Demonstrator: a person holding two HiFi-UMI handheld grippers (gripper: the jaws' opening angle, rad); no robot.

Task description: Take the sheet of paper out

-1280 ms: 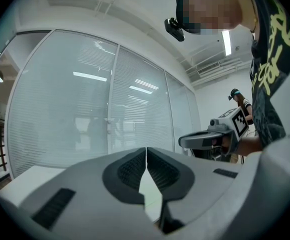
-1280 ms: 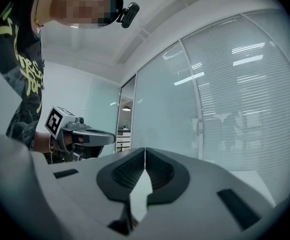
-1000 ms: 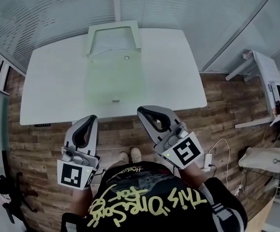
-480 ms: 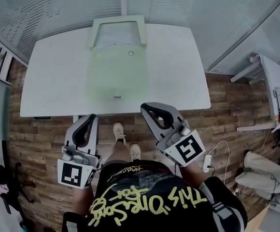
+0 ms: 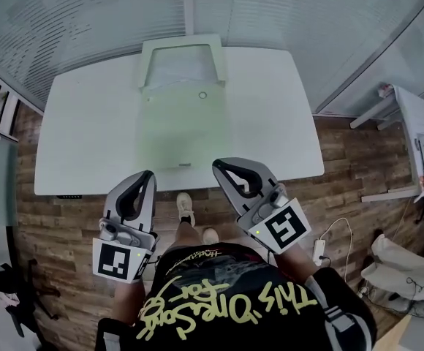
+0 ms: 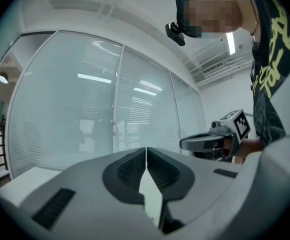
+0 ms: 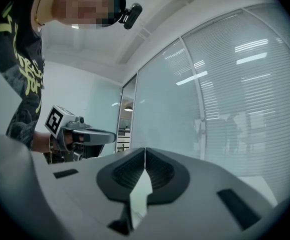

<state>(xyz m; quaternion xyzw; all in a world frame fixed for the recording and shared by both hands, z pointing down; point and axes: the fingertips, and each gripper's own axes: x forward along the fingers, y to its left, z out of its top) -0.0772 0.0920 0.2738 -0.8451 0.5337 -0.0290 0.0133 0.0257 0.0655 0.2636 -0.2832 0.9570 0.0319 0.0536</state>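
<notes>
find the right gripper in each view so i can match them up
Head view: the right gripper is low and right of centre, shut.
Left gripper view: it is at mid right, seen side-on.
Right gripper view: its own shut jaws fill the bottom centre.
Shared landmark: the person's black shirt with yellow print, at the bottom of the head view, the right edge of the left gripper view and the left edge of the right gripper view.

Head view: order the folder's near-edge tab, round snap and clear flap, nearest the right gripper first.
1. Near-edge tab, just left of the right gripper.
2. Round snap, middle, farther ahead.
3. Clear flap, far end.
</notes>
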